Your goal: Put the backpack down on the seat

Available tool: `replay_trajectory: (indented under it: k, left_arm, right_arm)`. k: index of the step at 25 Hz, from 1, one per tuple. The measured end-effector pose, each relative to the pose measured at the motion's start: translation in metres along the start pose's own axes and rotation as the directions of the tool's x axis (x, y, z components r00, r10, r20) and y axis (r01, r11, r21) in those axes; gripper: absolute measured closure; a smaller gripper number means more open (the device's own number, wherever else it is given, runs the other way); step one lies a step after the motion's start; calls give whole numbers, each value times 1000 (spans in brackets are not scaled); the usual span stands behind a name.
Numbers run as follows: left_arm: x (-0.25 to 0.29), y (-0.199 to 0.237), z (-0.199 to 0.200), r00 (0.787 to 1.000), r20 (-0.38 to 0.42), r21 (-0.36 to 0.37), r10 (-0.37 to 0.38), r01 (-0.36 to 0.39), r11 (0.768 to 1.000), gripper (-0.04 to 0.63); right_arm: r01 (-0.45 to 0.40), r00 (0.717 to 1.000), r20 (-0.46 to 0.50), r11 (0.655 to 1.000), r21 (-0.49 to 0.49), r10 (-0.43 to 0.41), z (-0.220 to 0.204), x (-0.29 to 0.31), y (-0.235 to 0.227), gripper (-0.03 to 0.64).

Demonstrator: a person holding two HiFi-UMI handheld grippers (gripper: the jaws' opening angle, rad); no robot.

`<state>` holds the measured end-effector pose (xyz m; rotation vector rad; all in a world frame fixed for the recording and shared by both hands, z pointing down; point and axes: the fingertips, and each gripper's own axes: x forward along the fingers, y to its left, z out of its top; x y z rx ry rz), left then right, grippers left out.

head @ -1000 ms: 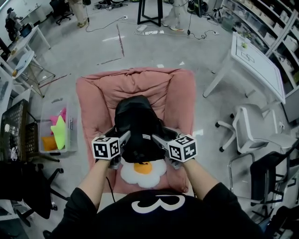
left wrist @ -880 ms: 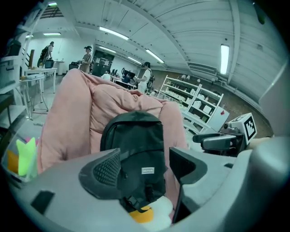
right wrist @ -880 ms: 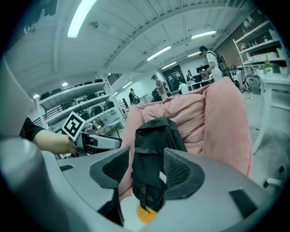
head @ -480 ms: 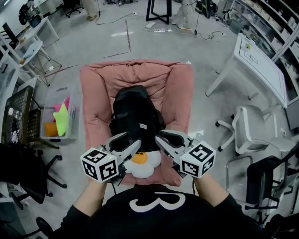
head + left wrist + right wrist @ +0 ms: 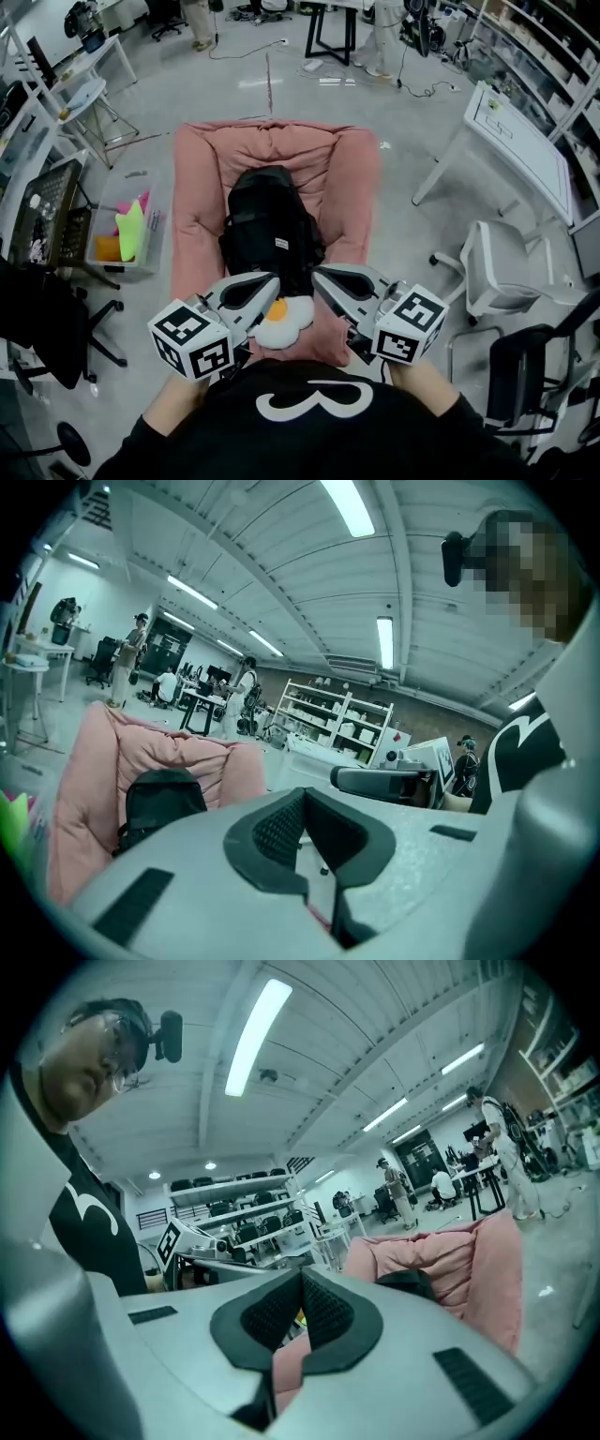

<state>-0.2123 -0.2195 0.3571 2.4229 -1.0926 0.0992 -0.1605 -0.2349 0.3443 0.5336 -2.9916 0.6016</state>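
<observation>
A black backpack (image 5: 270, 230) lies on the pink cushioned seat (image 5: 202, 202), its lower end over a white egg-shaped cushion (image 5: 281, 319). Both grippers are pulled back toward the person, clear of the bag. My left gripper (image 5: 272, 279) is shut with nothing between its jaws, at the seat's front left. My right gripper (image 5: 319, 275) is shut and empty at the front right. In the left gripper view the backpack (image 5: 161, 803) rests against the pink seat (image 5: 89, 780), beyond the shut gripper (image 5: 302, 803). The right gripper view shows the shut gripper (image 5: 302, 1283) and the seat (image 5: 450, 1260) behind.
A clear bin (image 5: 127, 234) with bright things stands left of the seat. Dark office chairs (image 5: 42, 328) are at far left. A white table (image 5: 520, 141) and white chair (image 5: 502, 272) stand at right. People stand at the room's far end.
Both grippers let go of the backpack, drew back toward the person and shut. The backpack stays lying on the seat.
</observation>
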Motion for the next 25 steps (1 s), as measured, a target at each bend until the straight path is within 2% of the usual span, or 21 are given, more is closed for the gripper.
replay_trajectory:
  k: [6,13,25]
  left_arm:
    - [-10,-23,1,998,28,80,53,-55,995,589]
    - [-15,-23,-1,997,50,78,60,-64,995,589]
    - [-3,-10,-12,998,38,73,55,-57,996,589]
  right_arm:
    - [-24,1000,-6,998,-54,24,-1,-14,22,612]
    - [-7,999,-32,994,-111,4,-7,-14,22,612]
    - [-3,998,-67,997,-79,-3,-21,-8,6,612]
